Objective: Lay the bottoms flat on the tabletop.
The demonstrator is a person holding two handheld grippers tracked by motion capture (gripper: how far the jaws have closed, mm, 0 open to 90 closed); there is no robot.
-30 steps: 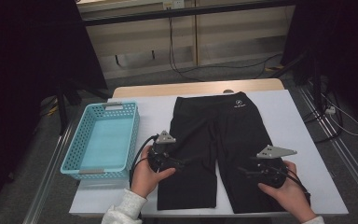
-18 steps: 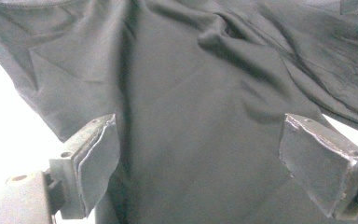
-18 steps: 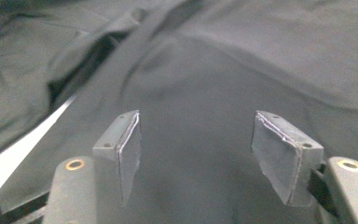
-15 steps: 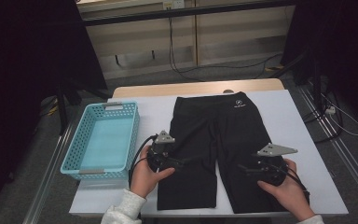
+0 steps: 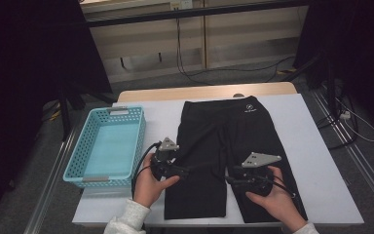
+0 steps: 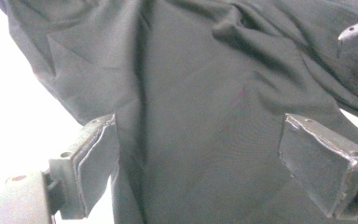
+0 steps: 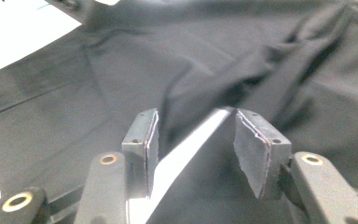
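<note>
**benchguy:** ok so where's everything sitting? The shorts [image 5: 229, 146] lie flat in the middle of the table [image 5: 316, 161], waistband at the far edge, legs toward the person.

**foldfan:** yep, and the basket [image 5: 108, 146] sits just left of them, on the table's left side (nothing in it as far as I can see).

**benchguy:** left gripper [image 5: 177, 170] is at the outer edge of the left leg, between basket and shorts. Right gripper [image 5: 233, 179] is over the inner edge of the right leg, near the gap between the legs.

**foldfan:** both on the near half, hands behind them.
</note>
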